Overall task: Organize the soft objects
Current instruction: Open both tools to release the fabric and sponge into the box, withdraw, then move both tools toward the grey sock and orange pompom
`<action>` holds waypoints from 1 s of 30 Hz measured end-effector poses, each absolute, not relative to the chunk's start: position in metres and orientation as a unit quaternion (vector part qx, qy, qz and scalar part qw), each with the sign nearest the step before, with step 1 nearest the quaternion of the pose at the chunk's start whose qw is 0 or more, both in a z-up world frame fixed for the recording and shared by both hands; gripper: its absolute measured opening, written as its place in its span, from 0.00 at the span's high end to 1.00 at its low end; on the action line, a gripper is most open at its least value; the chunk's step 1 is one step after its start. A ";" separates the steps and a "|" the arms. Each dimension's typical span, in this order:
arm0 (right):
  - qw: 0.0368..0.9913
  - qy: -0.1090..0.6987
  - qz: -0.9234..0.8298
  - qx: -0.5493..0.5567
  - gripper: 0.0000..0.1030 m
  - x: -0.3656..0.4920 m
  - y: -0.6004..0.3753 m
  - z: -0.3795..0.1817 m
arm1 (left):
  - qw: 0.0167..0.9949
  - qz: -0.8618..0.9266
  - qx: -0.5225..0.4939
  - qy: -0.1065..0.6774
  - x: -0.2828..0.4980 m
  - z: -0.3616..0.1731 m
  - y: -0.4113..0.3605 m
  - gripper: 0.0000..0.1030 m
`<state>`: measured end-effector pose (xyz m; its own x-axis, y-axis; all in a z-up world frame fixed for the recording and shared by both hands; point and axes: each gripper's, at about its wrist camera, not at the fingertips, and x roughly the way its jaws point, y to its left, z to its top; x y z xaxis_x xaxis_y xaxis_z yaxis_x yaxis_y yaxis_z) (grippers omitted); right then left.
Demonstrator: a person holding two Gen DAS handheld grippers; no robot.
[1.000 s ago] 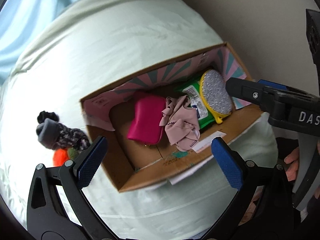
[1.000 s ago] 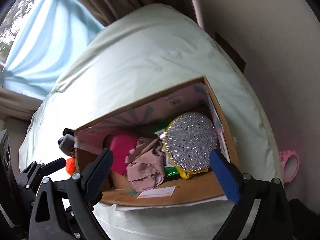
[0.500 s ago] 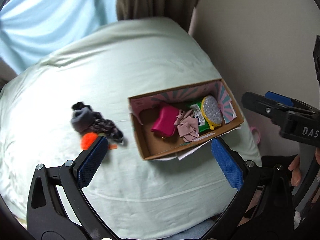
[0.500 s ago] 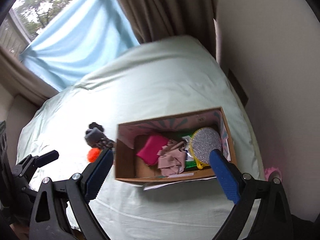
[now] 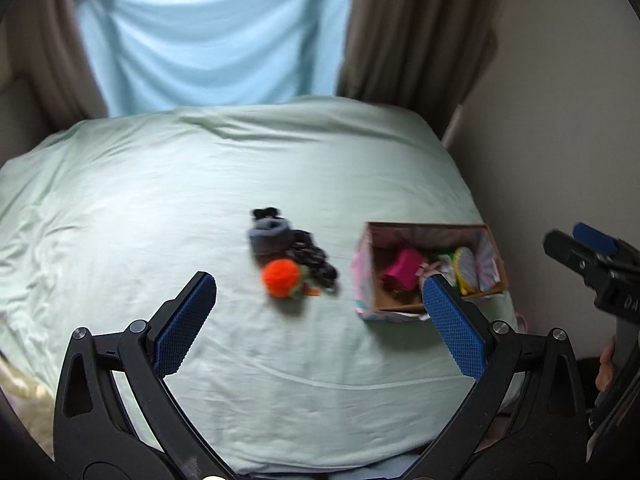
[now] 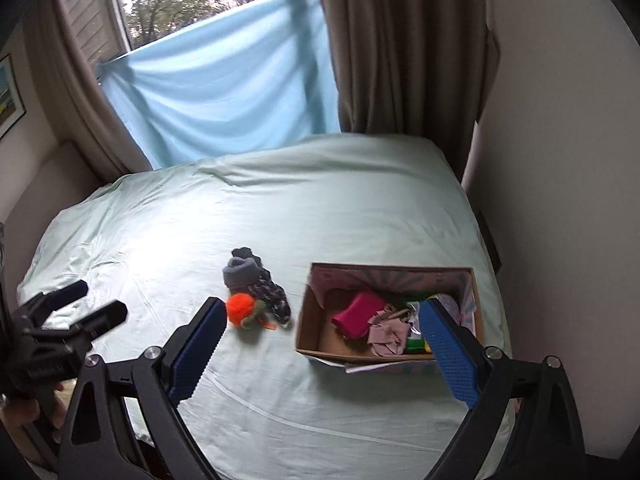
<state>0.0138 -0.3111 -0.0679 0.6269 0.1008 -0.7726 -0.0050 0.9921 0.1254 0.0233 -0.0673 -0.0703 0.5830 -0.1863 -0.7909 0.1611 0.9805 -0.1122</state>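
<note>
An open cardboard box (image 5: 366, 280) (image 6: 306, 332) sits on the right side of a pale green bed (image 5: 160, 208) (image 6: 320, 216). It holds a magenta pouch (image 5: 402, 270) (image 6: 358, 314), a crumpled pink cloth (image 6: 386, 330), a green packet and a yellow-rimmed silver scrubber (image 5: 466, 266). Left of the box lie an orange pompom (image 5: 280, 278) (image 6: 240, 309), a grey rolled sock (image 5: 268, 236) (image 6: 240, 270) and a dark patterned cloth (image 5: 316, 262) (image 6: 274, 296). My left gripper (image 5: 320, 312) and right gripper (image 6: 322, 340) are both open and empty, held well above the bed's near part.
A light blue sheet (image 6: 224, 92) hangs over the window behind the bed, with brown curtains (image 6: 400, 48) beside it. A beige wall (image 6: 560, 160) runs along the bed's right side. The other gripper shows at each view's edge (image 5: 592, 264) (image 6: 64, 320).
Both grippers have pulled far back and up from the box. The box now looks small, and the whole bed, the pile of loose soft things and the window have come into view.
</note>
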 end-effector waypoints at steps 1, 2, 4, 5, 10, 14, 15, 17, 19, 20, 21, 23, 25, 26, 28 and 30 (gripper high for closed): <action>0.902 0.427 0.032 0.053 0.07 0.011 -0.303 -0.066 | 0.892 -0.092 -0.019 0.443 0.022 -0.069 -0.056 0.00; 0.903 0.425 0.036 0.052 0.07 0.010 -0.295 -0.066 | 0.894 -0.089 -0.022 0.439 0.021 -0.068 -0.045 0.00; 0.903 0.424 0.047 0.055 0.07 0.009 -0.279 -0.066 | 0.898 -0.083 -0.029 0.430 0.020 -0.065 -0.026 0.00; 0.902 0.425 0.050 0.057 0.07 0.010 -0.273 -0.067 | 0.900 -0.081 -0.034 0.426 0.021 -0.063 -0.016 0.00; 0.896 0.432 0.059 0.084 0.07 0.020 -0.245 -0.072 | 0.897 -0.076 -0.043 0.433 0.040 -0.066 0.015 0.00; 0.888 0.445 0.069 0.094 0.07 0.037 -0.218 -0.085 | 0.891 -0.082 -0.047 0.444 0.062 -0.074 0.035 0.00; 0.886 0.447 0.072 0.097 0.07 0.042 -0.212 -0.088 | 0.890 -0.082 -0.047 0.447 0.067 -0.076 0.039 0.00; 0.883 0.452 0.075 0.100 0.07 0.053 -0.201 -0.096 | 0.885 -0.088 -0.049 0.454 0.081 -0.083 0.045 0.00; 0.880 0.459 0.075 0.098 0.07 0.066 -0.190 -0.106 | 0.878 -0.095 -0.054 0.465 0.098 -0.091 0.048 0.00; 0.878 0.463 0.075 0.100 0.07 0.071 -0.186 -0.110 | 0.875 -0.098 -0.055 0.470 0.105 -0.095 0.049 0.00; 0.876 0.466 0.075 0.103 0.07 0.077 -0.182 -0.114 | 0.873 -0.100 -0.055 0.475 0.114 -0.101 0.050 0.00; 0.870 0.475 0.075 0.107 0.07 0.090 -0.173 -0.127 | 0.865 -0.106 -0.055 0.488 0.132 -0.113 0.049 0.00; 0.864 0.487 0.074 0.103 0.07 0.104 -0.165 -0.141 | 0.855 -0.114 -0.064 0.502 0.149 -0.128 0.049 0.00; 0.861 0.493 0.074 0.102 0.07 0.110 -0.162 -0.148 | 0.850 -0.119 -0.071 0.508 0.157 -0.135 0.049 0.00; 0.852 0.508 0.074 0.105 0.07 0.125 -0.157 -0.168 | 0.840 -0.121 -0.082 0.522 0.175 -0.150 0.049 0.00; 0.844 0.520 0.072 0.109 0.07 0.137 -0.155 -0.184 | 0.832 -0.117 -0.080 0.536 0.191 -0.167 0.047 0.00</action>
